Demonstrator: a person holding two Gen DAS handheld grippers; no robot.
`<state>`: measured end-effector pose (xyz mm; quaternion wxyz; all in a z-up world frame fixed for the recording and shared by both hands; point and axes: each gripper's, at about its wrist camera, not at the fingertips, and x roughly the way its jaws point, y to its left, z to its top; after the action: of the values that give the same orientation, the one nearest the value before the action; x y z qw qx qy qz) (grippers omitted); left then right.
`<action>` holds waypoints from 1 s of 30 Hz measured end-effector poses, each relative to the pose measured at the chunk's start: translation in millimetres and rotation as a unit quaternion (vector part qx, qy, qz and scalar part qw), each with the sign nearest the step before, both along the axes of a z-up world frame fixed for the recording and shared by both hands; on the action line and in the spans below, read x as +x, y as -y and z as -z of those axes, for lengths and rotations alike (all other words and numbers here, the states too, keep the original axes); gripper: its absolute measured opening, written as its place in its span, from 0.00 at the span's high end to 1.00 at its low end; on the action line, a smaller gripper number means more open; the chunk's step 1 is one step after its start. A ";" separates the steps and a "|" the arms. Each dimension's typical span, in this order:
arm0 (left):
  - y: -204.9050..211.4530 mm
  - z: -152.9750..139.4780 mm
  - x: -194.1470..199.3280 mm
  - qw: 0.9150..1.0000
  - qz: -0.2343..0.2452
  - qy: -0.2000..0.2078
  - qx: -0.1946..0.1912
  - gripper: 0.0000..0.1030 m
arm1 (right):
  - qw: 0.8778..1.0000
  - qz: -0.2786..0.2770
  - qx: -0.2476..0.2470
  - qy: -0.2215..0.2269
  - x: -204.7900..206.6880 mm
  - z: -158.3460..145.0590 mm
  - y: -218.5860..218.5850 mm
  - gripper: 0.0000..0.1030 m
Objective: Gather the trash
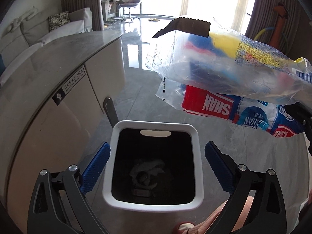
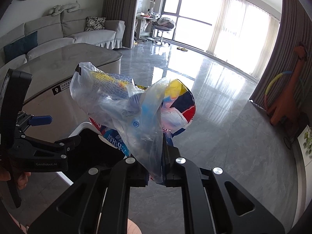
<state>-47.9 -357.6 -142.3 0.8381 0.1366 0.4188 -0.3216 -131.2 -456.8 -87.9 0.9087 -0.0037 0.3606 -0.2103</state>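
Note:
A white trash bin (image 1: 196,156) with a dark inside stands on the floor; crumpled pale trash (image 1: 148,172) lies at its bottom. My left gripper (image 1: 156,165) is open and empty, its blue pads either side of the bin's mouth from above. My right gripper (image 2: 156,175) is shut on a bundle of clear and printed plastic wrappers (image 2: 136,105), held up in the air. The bundle (image 1: 224,72) hangs above and to the right of the bin in the left wrist view. The bin's rim (image 2: 81,126) and the left gripper (image 2: 39,136) show in the right wrist view.
A curved white cabinet with a grey stone top (image 1: 58,62) stands left of the bin. A grey sofa (image 2: 58,31) is behind it. Glossy grey floor (image 2: 214,117) spreads right. An orange toy giraffe with a hoop (image 2: 286,97) stands by the right curtain.

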 end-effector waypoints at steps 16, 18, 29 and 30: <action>-97.5 -88.6 7.1 0.988 -0.113 0.102 -0.041 0.04 | 0.997 -0.052 -0.002 -0.050 25.9 30.2 -26.2 0.87; -109.9 -98.5 9.7 0.985 -0.128 0.109 -0.046 0.04 | 0.996 -0.061 -0.009 -0.064 31.1 36.8 -31.7 0.86; -127.9 -115.6 8.1 0.980 -0.142 0.124 -0.063 0.04 | 0.990 -0.099 -0.023 -0.094 50.7 48.0 -54.3 0.60; -128.2 -115.8 7.7 0.980 -0.141 0.122 -0.064 0.04 | 0.990 -0.101 -0.024 -0.092 51.1 46.9 -54.9 0.60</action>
<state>-40.2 -229.4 -26.5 0.9269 0.0605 0.3069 -0.2076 -80.2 -401.9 -134.8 0.8877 -0.0808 0.4357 -0.1250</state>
